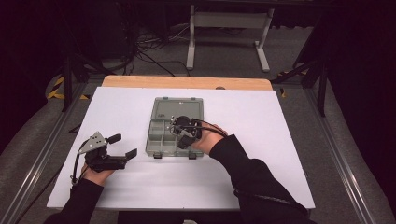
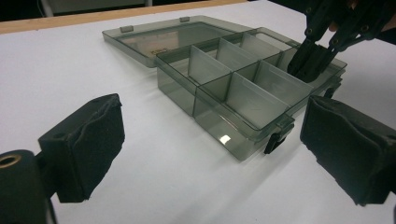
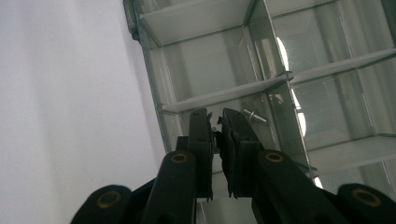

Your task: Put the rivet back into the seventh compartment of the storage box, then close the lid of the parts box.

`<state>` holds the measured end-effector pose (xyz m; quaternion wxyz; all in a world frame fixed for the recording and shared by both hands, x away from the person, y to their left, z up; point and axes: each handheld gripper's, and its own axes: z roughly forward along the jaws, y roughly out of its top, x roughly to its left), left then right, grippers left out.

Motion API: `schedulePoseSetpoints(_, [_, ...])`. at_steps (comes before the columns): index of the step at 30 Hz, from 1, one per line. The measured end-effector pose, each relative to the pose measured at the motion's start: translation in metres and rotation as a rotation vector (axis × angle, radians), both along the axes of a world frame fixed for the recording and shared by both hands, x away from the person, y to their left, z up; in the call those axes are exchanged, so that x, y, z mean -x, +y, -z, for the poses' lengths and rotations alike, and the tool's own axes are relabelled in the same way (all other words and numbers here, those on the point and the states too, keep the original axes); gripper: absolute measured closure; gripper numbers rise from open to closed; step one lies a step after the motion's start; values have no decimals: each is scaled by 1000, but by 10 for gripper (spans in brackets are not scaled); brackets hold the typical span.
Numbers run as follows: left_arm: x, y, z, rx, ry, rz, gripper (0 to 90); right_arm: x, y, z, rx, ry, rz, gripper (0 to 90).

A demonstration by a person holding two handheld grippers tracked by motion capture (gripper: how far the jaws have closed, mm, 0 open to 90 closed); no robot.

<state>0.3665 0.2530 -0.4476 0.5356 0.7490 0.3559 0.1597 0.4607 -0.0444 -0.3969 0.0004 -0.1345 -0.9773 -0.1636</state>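
Note:
A smoky clear compartment box (image 1: 150, 140) lies open mid-table, its lid (image 1: 177, 108) folded back flat. My right gripper (image 1: 181, 140) points down into a near-right compartment of the box (image 2: 243, 135). Its jaws (image 3: 215, 117) stand almost together, with a small metal piece pinched in the narrow gap. A small silver screw (image 3: 254, 115) lies on the compartment floor just beside the tips. My left gripper (image 1: 123, 145) rests on the white table left of the box, open, with nothing between its pads (image 2: 88, 140). From there I see the right gripper (image 2: 306, 70) reaching inside the box.
The white board (image 1: 261, 140) covers the table, with a wooden edge (image 1: 187, 82) at the far side. Dividers (image 3: 224, 95) split the box into several compartments. A person's dark sleeves come in from the near edge. A white stand (image 1: 229, 28) is on the floor beyond.

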Motion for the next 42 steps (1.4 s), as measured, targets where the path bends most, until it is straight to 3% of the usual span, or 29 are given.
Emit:
schedulePoseSetpoints(6, [0, 0, -1, 16, -16, 5, 56, 0, 0, 5, 4, 8, -3, 820])
schedulePoseSetpoints(8, [0, -1, 0, 26, -5, -5, 56, 0, 0, 6, 4, 10, -3, 812])
schedulePoseSetpoints(10, [-2, 0, -2, -4, 30, -10, 55, -1, -1, 5, -1, -6, -10, 773])
schedulePoseSetpoints(19, [-4, 1, -5, -17, 39, -33, 39, -3, -12, -10, -76, -46, 37, 674])
schedulePoseSetpoints(25, [-6, -2, -7, -18, 33, -51, 21, -2, -26, -19, -138, -82, 74, 674])
schedulePoseSetpoints(31, [-8, -3, -7, -22, 34, -70, 145, 5, -45, -26, -197, -121, 105, 745])
schedulePoseSetpoints(37, [-12, -4, -8, -18, 41, -79, 194, 7, -66, -30, -248, -132, 151, 758])
schedulePoseSetpoints(42, [-16, -8, -13, -54, 40, -84, 272, 10, -81, -31, -284, -143, 190, 779])
